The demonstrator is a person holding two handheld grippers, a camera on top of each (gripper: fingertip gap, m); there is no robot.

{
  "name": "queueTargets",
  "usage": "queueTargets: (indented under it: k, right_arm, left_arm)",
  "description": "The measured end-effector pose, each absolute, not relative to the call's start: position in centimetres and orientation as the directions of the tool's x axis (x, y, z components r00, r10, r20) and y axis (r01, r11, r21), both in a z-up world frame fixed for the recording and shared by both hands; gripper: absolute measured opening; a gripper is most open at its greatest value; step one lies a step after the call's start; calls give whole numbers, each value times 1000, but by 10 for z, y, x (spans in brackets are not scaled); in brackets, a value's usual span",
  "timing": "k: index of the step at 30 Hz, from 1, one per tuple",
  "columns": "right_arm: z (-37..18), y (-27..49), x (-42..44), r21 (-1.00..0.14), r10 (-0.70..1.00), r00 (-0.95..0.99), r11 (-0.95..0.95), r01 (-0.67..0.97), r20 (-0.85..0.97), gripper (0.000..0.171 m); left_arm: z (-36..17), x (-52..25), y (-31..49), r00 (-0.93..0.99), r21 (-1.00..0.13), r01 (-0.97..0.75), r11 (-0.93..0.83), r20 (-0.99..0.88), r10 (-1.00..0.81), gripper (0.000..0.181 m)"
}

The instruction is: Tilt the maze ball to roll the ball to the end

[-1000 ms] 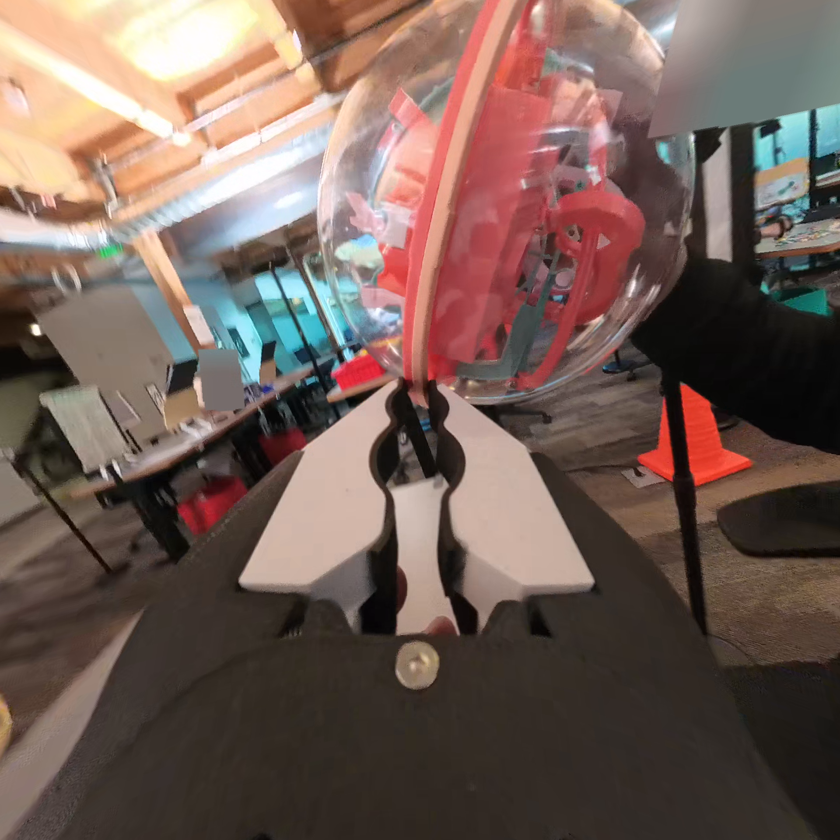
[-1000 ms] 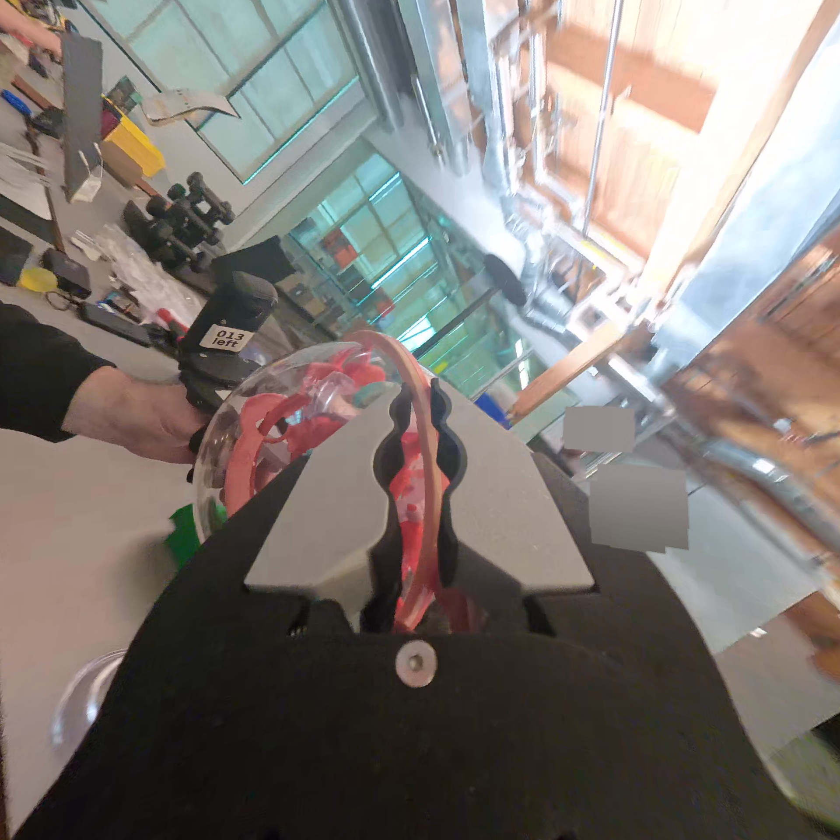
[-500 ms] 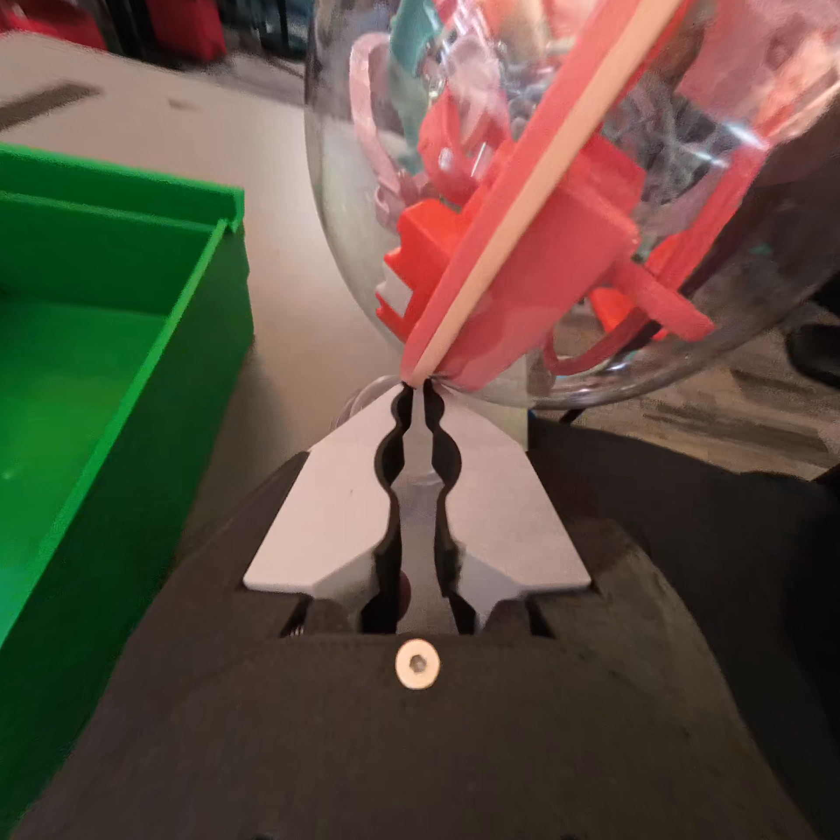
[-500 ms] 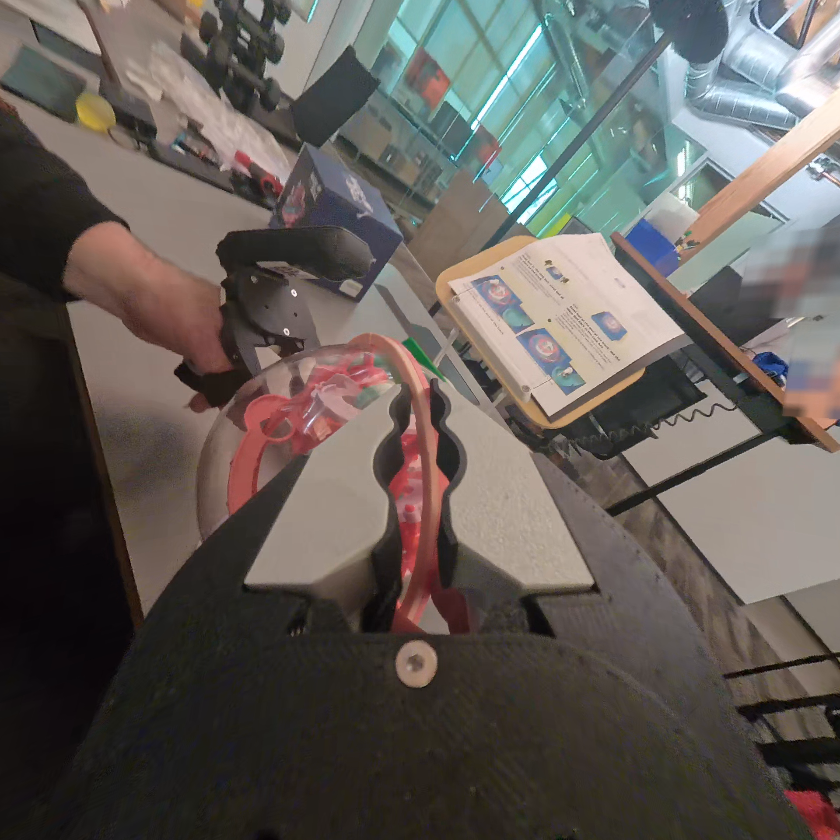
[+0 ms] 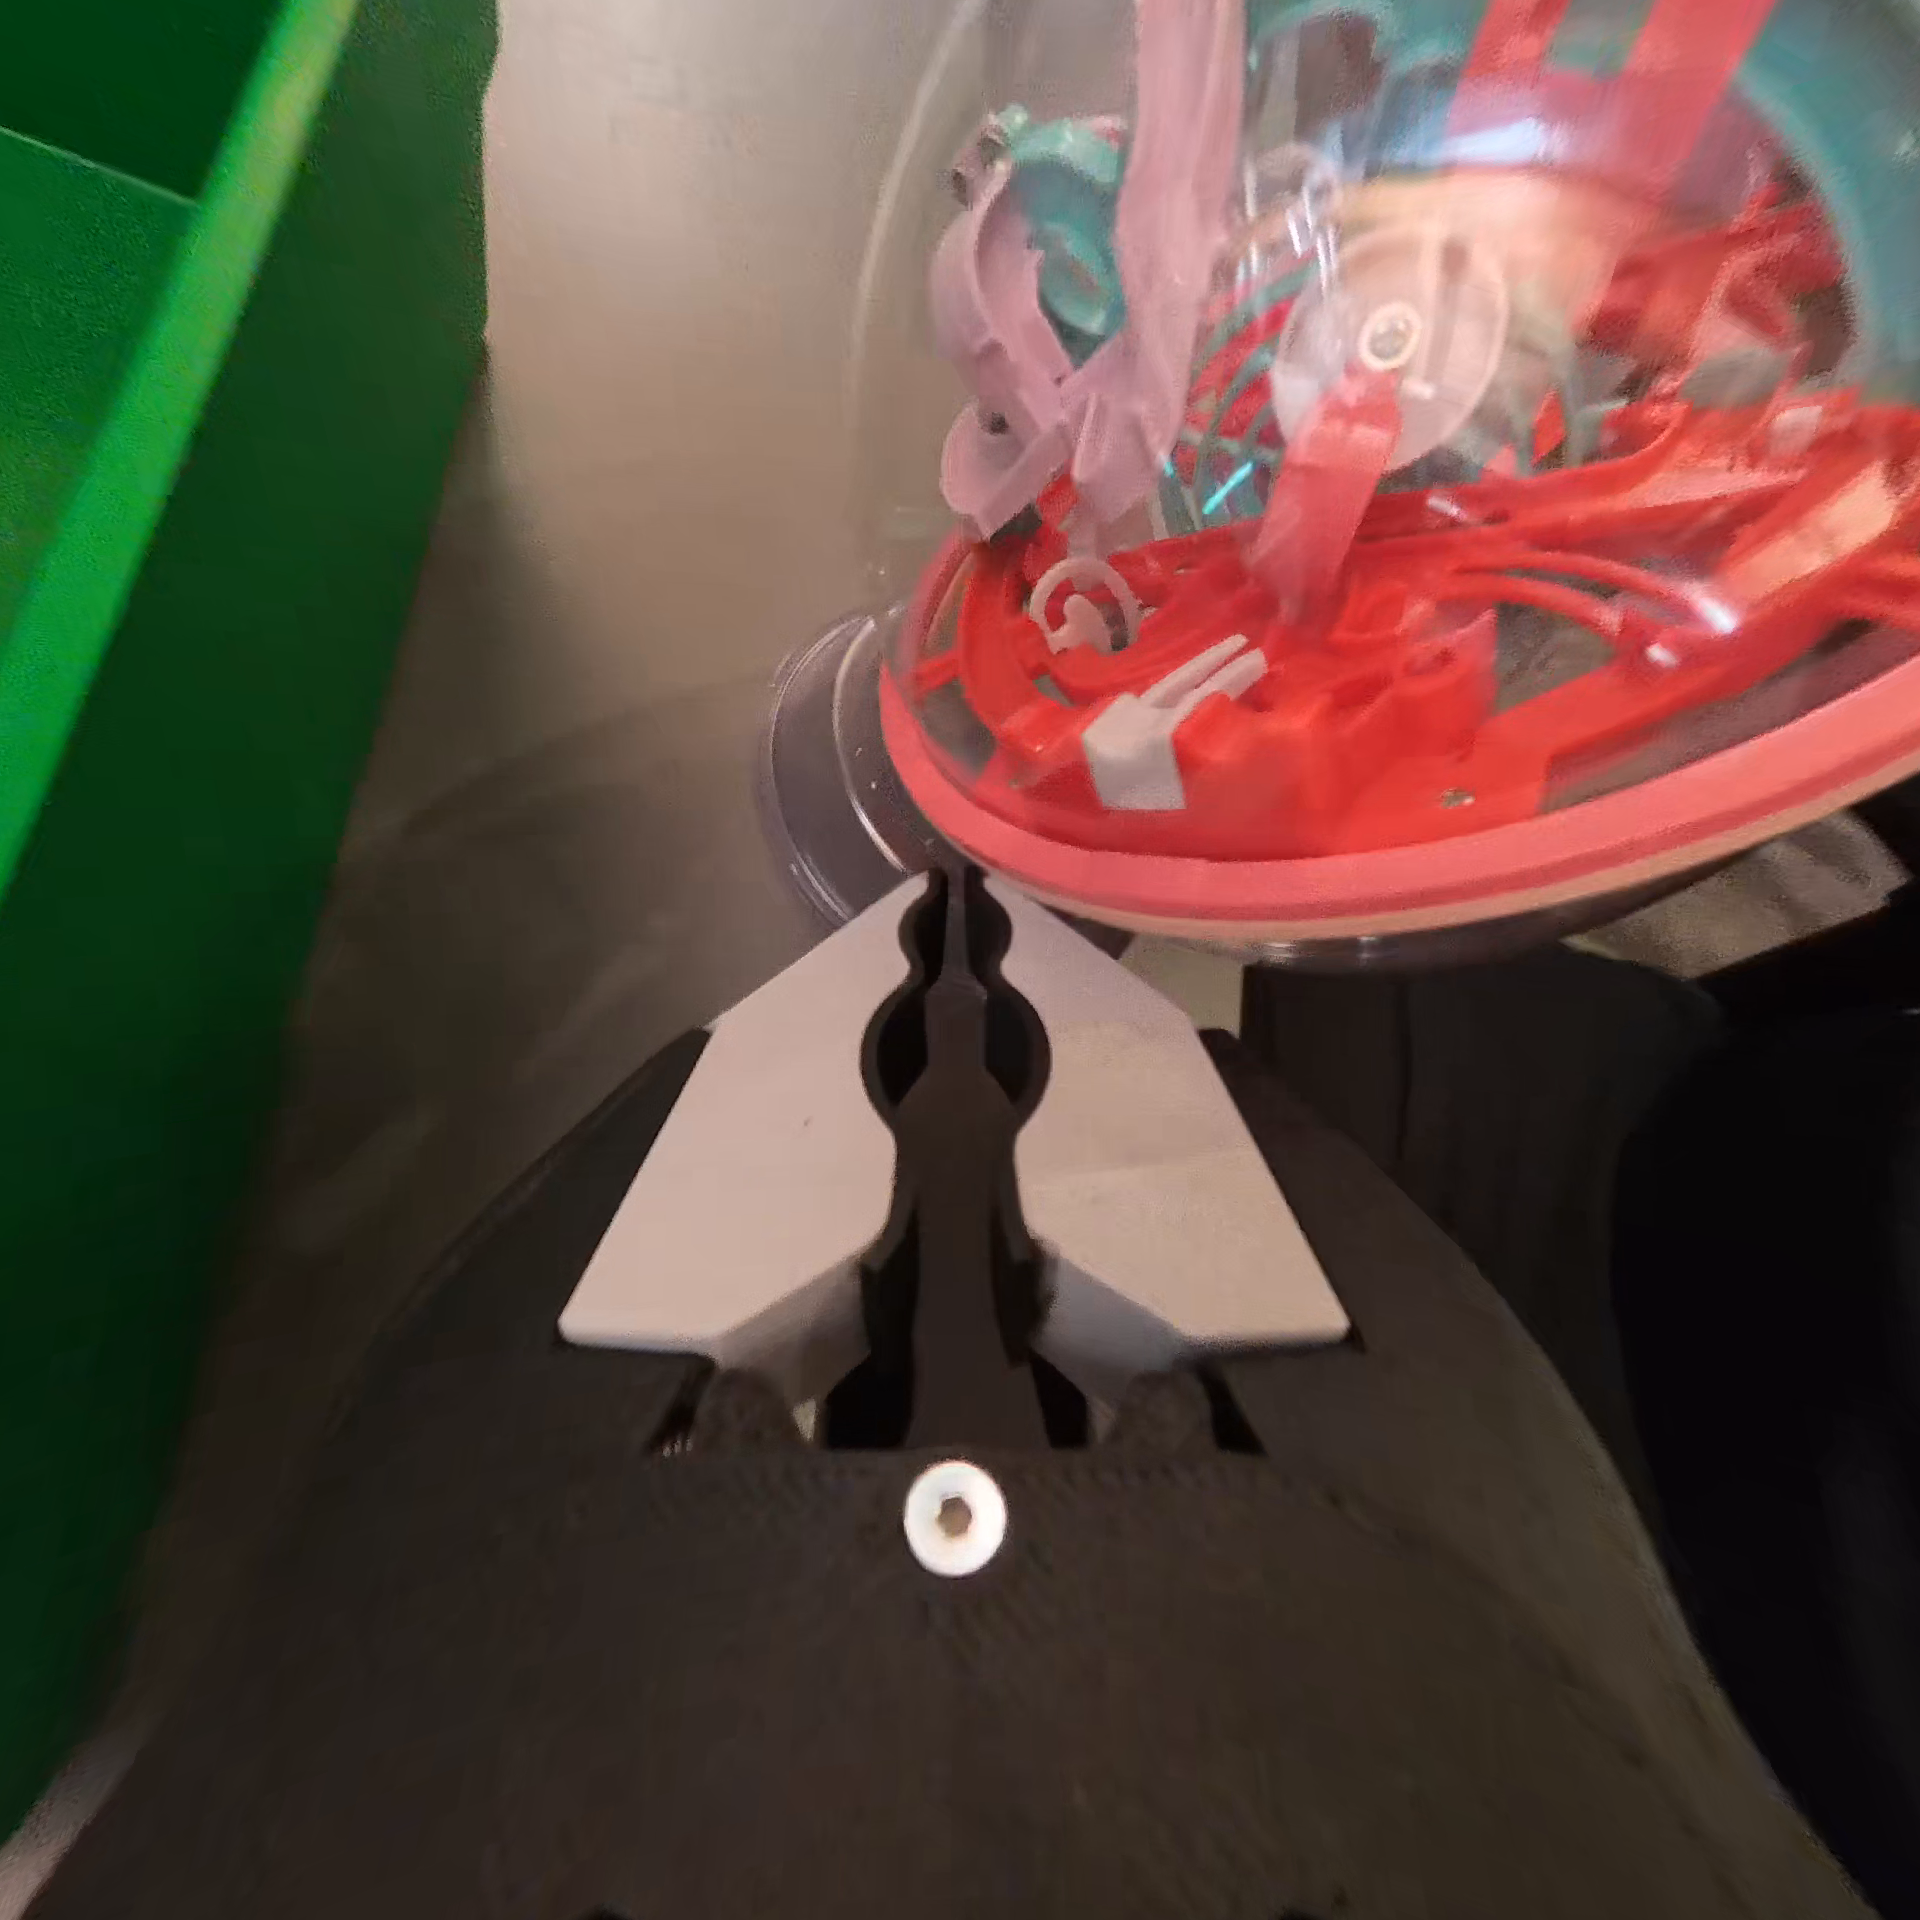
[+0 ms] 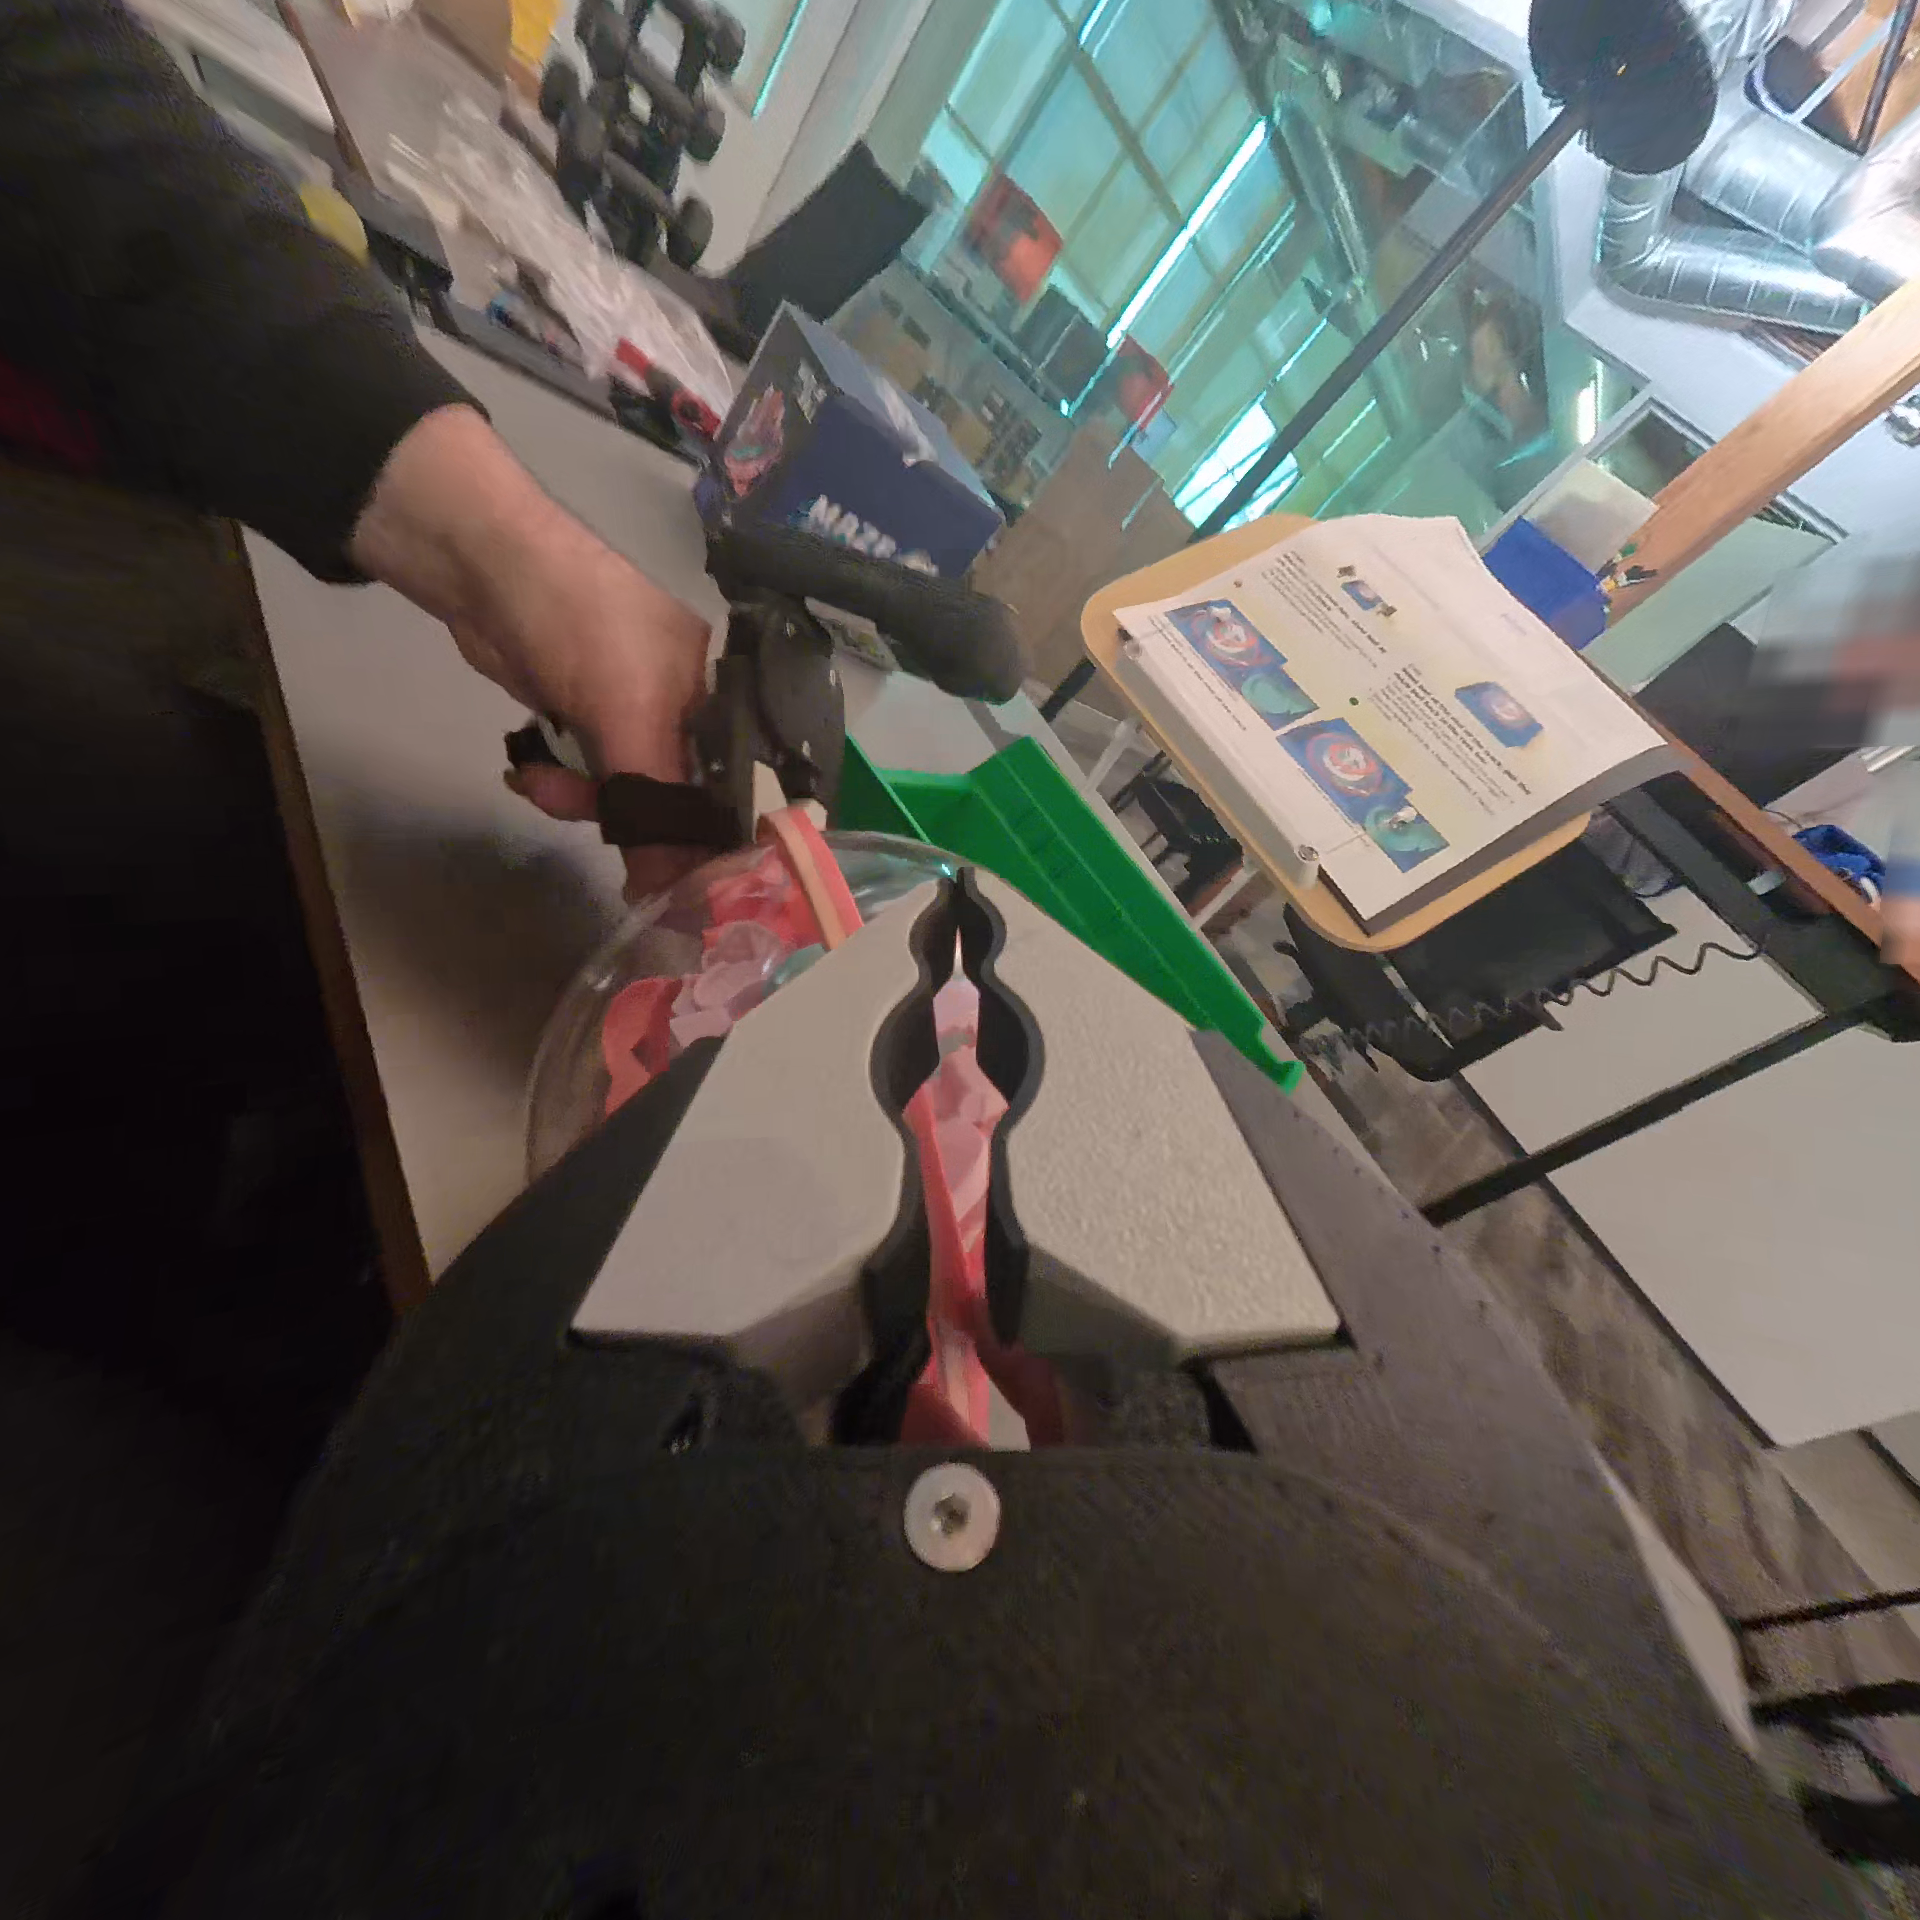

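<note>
Two grippers hold one maze ball (image 5: 1382, 582) by its red ring (image 5: 1195, 883), from opposite sides. This clear ball contains red, pink and teal tracks; the small rolling ball inside I cannot find, because the picture is blurred there. In the left wrist view the left gripper (image 5: 954, 883) has its jaws pressed together at the tips, and the ring edge sits just at these tips; the contact point itself is hard to see. The ball is cut off by the top and right edges of this view. Under it stands a clear round stand (image 5: 821, 790) on the desk (image 5: 644, 520), partly hidden by the ball. A green bin (image 5: 156, 623) is at the left, cut off, so its inside is mostly not visible. In the right wrist view the right gripper (image 6: 956, 914) is closed on the ring, which passes between its fingers; the gripper body hides most of the ball. Beyond, a hand (image 6: 561, 644) holds the other gripper. Near the far desk edge lies a blue box (image 6: 842, 468). A booklet (image 6: 1382, 696) rests on a stand beside the desk.
</note>
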State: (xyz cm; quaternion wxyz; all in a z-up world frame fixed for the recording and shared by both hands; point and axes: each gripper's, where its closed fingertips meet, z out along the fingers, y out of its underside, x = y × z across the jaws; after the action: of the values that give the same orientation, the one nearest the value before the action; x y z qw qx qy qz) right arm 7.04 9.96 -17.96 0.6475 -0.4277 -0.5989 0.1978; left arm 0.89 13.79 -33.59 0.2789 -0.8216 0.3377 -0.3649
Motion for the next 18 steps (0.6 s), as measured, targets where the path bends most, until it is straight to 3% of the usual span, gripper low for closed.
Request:
queueTargets:
  k: [1, 5, 8, 11, 13, 15, 18]
  right_arm:
    - [-175, 100, 74, -820, 791, 222, 528, 223, 570, 0]
    - [-156, 131, 103, -956, 880, 380, 289, 47, 285, 0]
    - [-173, 168, 121, -1000, 912, 411, 17, -3, 15, 5]
    - [-211, 195, 131, -933, 863, 375, -360, -13, -339, 67]
    - [-237, 196, 129, -802, 768, 297, -598, 15, -567, 109]
    - [-250, 182, 121, -663, 662, 169, -746, 54, -730, 114]
    - [-268, 169, 112, -580, 590, 147, -808, 106, -794, 118]
  left_arm:
    - [-333, 6, 138, 504, -704, -320, -634, 440, -743, 3]
    - [-319, 1, 133, 445, -647, -142, -749, 634, -632, 11]
    - [-305, -8, 131, 359, -561, 5, -828, 774, -522, 39]
    - [-289, -10, 129, 252, -496, 115, -861, 853, -457, 61]
    - [-278, -4, 130, 176, -432, 175, -885, 898, -404, 81]
    - [-276, 3, 133, 139, -401, 207, -893, 915, -379, 90]
    - [-273, 5, 141, 106, -371, 237, -898, 928, -356, 106]
